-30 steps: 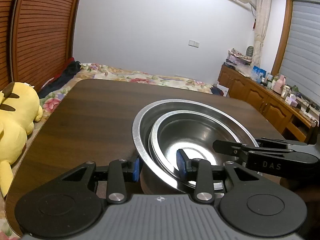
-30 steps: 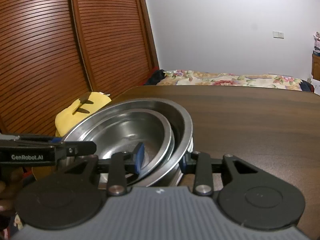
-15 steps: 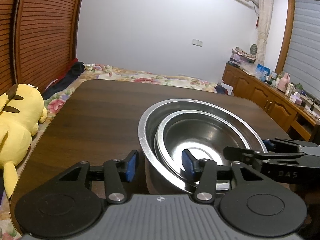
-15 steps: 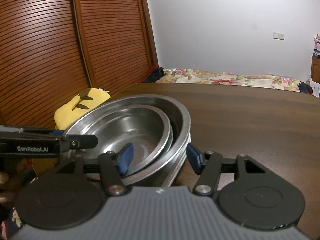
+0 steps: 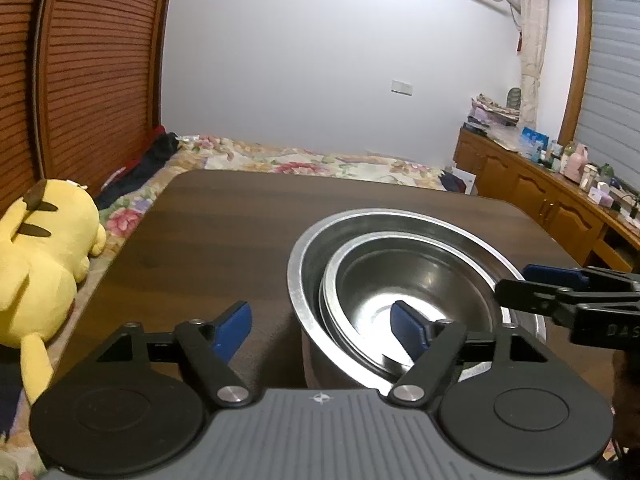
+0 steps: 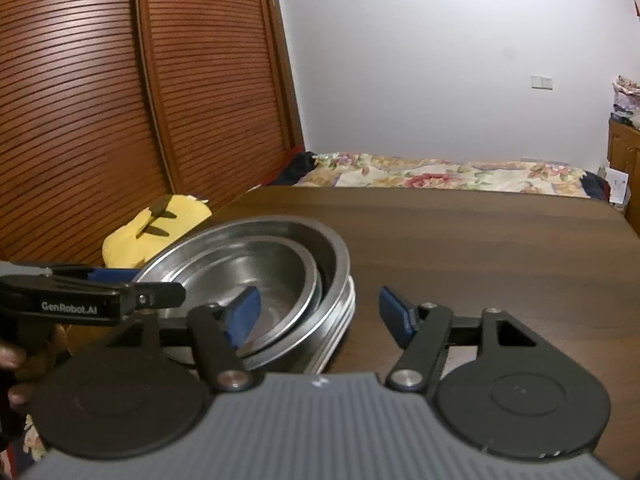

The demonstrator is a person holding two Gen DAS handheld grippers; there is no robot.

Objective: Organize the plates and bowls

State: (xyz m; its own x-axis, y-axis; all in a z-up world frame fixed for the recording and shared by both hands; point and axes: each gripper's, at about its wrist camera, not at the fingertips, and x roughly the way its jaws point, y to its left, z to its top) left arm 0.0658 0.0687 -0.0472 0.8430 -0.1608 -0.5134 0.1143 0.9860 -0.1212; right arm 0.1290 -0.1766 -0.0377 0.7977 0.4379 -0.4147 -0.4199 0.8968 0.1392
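A large steel bowl (image 5: 310,256) stands on the dark wooden table (image 5: 240,220) with a smaller steel bowl (image 5: 412,276) nested inside it. My left gripper (image 5: 320,330) is open, its blue pads wide apart on either side of the bowls' near-left rim without touching it. In the right wrist view the large bowl (image 6: 338,252) shows layered rims on its outer wall, and the small bowl (image 6: 260,272) sits inside. My right gripper (image 6: 320,314) is open astride the right rim. Each gripper shows in the other's view: the right gripper (image 5: 560,292), the left gripper (image 6: 120,292).
A yellow plush toy (image 5: 44,248) lies off the table's left edge on a floral bed (image 5: 300,160). Slatted wooden doors (image 6: 120,120) stand to the left. A low wooden cabinet (image 5: 540,196) with small items runs along the right. A hand (image 6: 12,360) holds the left gripper.
Both grippers have opened wide, their pads coming off the bowl rims, and have drawn back slightly. The nested bowls stay in place on the table.
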